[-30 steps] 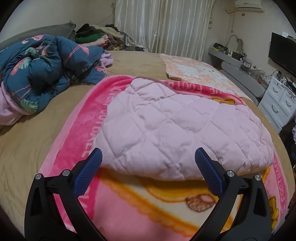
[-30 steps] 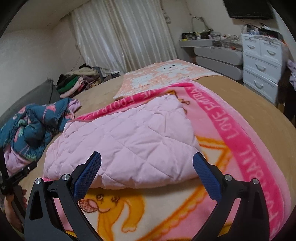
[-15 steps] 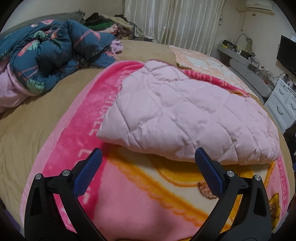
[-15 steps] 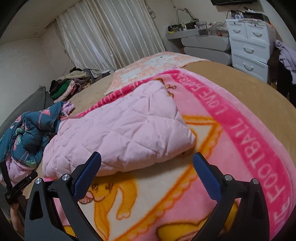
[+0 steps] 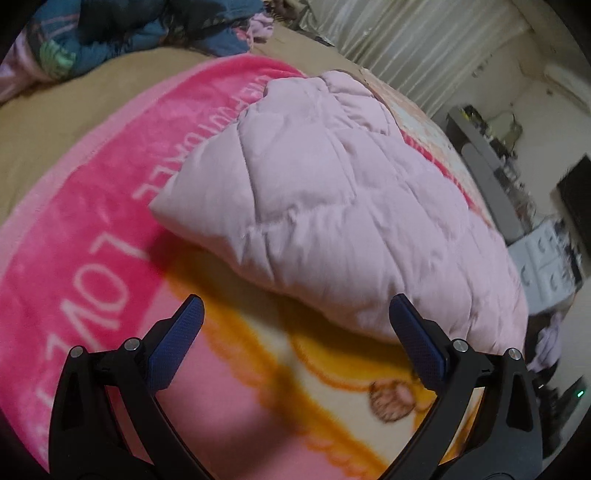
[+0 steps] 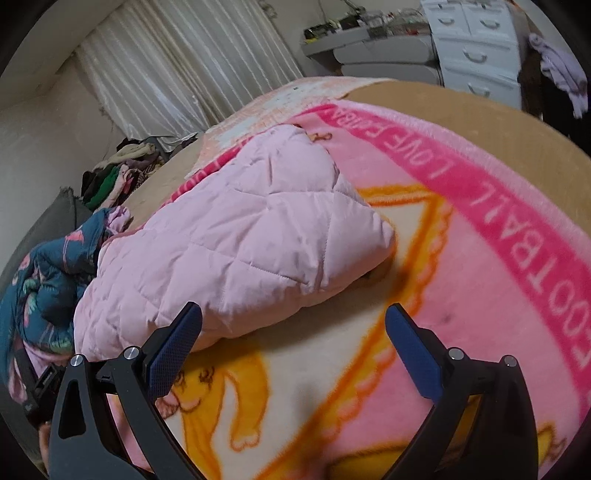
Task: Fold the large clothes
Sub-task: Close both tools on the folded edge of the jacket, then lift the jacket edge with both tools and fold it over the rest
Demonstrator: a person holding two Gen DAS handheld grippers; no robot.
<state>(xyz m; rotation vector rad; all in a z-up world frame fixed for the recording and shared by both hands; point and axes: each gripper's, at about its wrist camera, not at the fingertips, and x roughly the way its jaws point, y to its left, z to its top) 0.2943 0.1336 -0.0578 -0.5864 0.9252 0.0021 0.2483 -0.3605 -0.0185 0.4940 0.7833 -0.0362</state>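
Note:
A pale pink quilted garment [image 5: 332, 199] lies folded in a thick bundle on a pink cartoon blanket [image 5: 92, 229]. It also shows in the right wrist view [image 6: 236, 254], on the same blanket [image 6: 498, 266]. My left gripper [image 5: 293, 315] is open and empty, just in front of the bundle's near edge. My right gripper [image 6: 293, 317] is open and empty, close to the bundle's near right corner. Neither touches the garment.
A dark blue patterned quilt [image 5: 110, 33] is heaped at the far left of the tan bed [image 5: 55, 122]; it also shows in the right wrist view [image 6: 40, 288]. A clothes pile [image 6: 122, 170] lies by the curtains. White drawers [image 6: 476, 44] stand to the right.
Both grippers have drawn back from the folded garment and tilted, the left view rolling to the right. The garment lies still. Both grippers stay open.

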